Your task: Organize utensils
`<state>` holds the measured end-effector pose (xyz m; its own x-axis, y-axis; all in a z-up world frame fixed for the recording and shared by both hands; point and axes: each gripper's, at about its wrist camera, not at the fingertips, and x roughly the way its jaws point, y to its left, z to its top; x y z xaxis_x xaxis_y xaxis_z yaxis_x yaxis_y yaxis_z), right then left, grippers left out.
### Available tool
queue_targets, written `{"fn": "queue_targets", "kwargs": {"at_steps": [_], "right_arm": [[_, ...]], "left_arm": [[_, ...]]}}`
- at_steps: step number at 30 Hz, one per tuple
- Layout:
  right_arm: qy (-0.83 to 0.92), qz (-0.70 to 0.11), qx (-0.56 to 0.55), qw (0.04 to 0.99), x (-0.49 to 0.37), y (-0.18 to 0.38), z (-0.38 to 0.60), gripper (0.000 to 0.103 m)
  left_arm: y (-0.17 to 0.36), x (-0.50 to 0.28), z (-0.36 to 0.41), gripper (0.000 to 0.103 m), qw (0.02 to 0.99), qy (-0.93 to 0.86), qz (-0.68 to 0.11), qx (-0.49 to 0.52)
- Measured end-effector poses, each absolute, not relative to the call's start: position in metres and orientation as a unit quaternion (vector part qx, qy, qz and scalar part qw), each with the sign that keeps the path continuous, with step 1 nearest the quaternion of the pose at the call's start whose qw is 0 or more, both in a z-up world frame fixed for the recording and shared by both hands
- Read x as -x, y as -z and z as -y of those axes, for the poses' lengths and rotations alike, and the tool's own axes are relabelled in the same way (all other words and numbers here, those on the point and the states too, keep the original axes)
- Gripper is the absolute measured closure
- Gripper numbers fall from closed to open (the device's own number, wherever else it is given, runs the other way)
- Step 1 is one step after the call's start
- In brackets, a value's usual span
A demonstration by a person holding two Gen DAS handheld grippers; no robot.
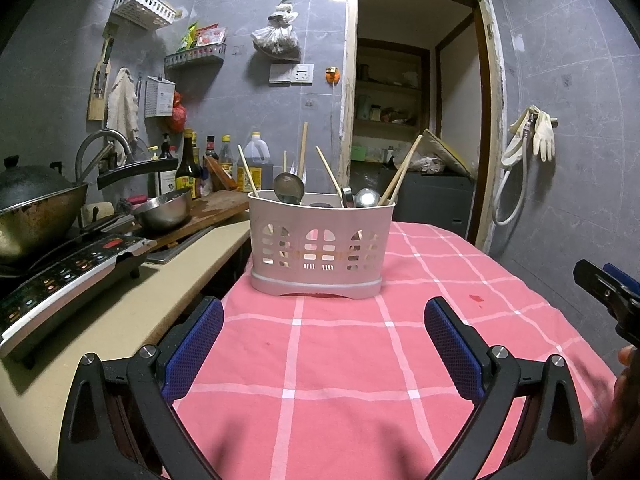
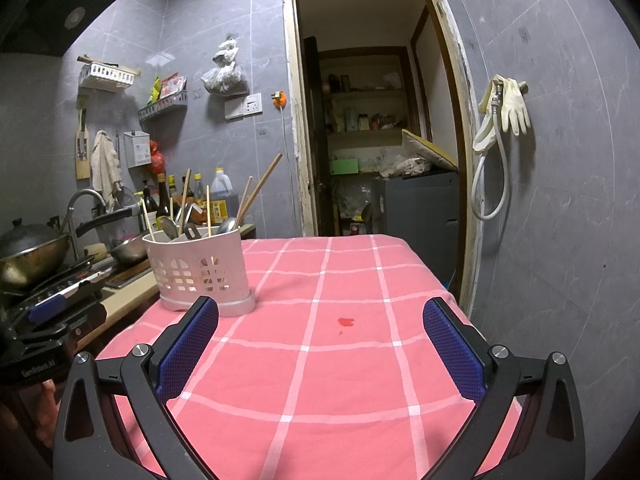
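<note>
A: What is the room showing?

B: A pink checked cloth is covering the table, and grey tiled walls are standing behind it. The white utensil caddy is sitting on the cloth at the table's far left corner, with chopsticks and spoons sticking up out of it. Left of the caddy, a wok is resting on a cooktop; right of it, a doorway is opening onto shelves.

A: And the grippers?

B: The left gripper is hovering over the cloth in front of the caddy, jaws spread wide, gripping nothing. The right gripper is hovering right of the caddy, jaws likewise apart and empty.

A: Anything unclear?

B: The caddy's wall is hiding the utensils' lower ends, and only a sliver of hand is showing at the frame's edge.
</note>
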<state>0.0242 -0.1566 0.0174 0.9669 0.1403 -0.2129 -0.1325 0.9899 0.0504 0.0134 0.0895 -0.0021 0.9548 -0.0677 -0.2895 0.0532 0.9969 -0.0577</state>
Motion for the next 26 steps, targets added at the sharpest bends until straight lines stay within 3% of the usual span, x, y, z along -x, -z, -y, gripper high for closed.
{"fn": "queue_targets", "kwargs": {"at_steps": [26], "right_arm": [[-0.068, -0.111, -0.02, 0.991, -0.0233, -0.0166, 0.1561, 0.0]], "left_arm": [[0.003, -0.0178, -0.0875, 0.005, 0.988, 0.032, -0.154, 0.014]]}}
